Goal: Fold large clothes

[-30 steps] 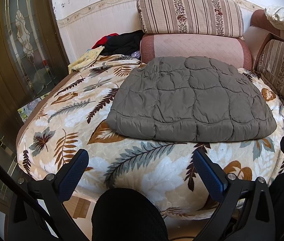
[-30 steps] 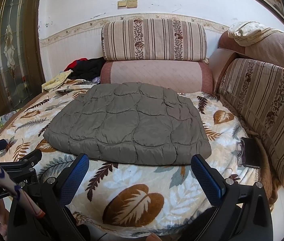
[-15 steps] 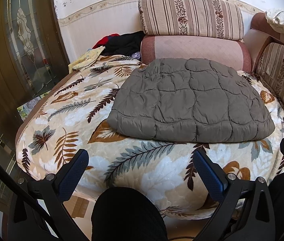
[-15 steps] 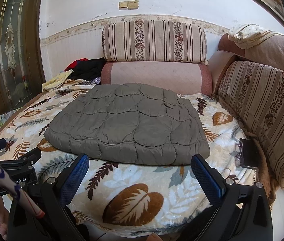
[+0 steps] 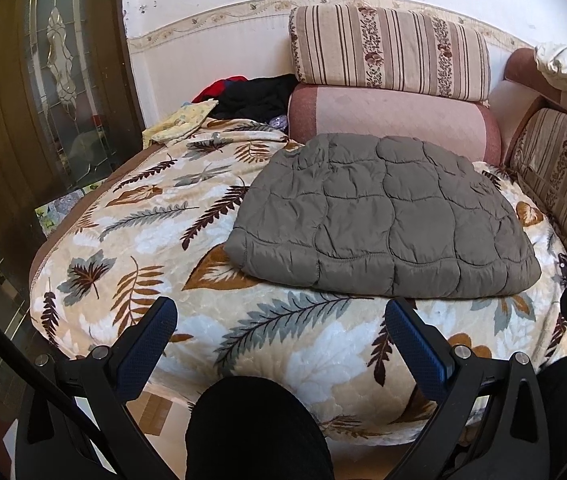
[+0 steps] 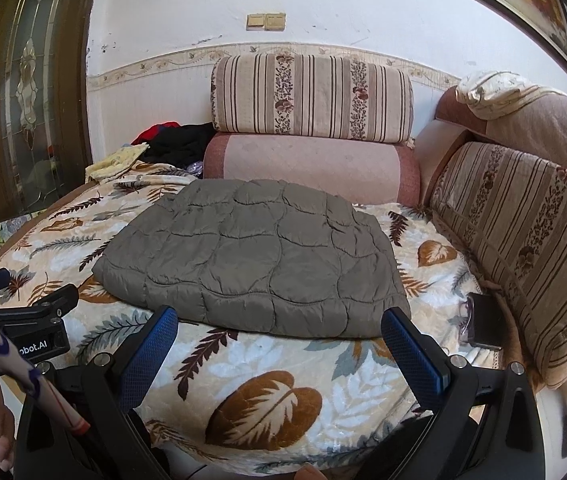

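The left gripper (image 5: pixel 279 330) and right gripper (image 6: pixel 279 340) are both held back from the near edge of the leaf-patterned blanket (image 5: pixel 155 232), fingers spread wide and empty, a stance that suggests the fold is complete or awaiting inspection. The grey quilted jacket (image 6: pixel 255 256) lies folded into a flat, compact rectangle at the centre of the blanket, just in front of the pink bolster (image 6: pixel 311 164). Its padded panels are smooth, with no sleeve or hood protruding.
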The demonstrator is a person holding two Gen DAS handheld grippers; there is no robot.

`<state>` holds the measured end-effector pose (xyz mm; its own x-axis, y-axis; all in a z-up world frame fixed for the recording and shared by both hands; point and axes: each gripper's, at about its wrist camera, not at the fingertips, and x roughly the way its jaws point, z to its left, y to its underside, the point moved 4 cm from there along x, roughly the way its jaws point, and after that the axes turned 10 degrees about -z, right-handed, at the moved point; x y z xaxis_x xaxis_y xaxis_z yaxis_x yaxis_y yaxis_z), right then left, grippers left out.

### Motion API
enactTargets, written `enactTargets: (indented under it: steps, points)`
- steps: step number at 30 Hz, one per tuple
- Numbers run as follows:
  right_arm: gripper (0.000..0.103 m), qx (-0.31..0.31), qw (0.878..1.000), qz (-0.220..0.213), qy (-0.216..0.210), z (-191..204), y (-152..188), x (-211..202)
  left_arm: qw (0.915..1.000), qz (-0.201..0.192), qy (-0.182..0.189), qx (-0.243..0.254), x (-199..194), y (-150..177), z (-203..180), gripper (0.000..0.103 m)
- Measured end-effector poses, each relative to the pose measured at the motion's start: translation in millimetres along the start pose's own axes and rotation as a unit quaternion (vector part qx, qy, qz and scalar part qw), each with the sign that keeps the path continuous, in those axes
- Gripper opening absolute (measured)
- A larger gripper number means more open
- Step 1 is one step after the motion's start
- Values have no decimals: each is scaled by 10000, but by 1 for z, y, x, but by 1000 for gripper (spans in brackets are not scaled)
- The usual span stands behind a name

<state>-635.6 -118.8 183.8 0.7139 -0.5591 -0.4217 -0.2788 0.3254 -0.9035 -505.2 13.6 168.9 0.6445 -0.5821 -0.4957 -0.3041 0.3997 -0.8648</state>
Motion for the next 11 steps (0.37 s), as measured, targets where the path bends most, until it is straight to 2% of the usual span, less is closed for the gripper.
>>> enactTargets:
  steps: [8, 11]
  points:
    - [103, -47, 9999, 74, -93, 4, 3, 15, 9999, 82, -132, 10, 14, -1, 1, 103]
    - [103, 11, 9998, 175, -99, -1, 7, 28, 9998, 204, -11, -51, 30, -5, 4, 103]
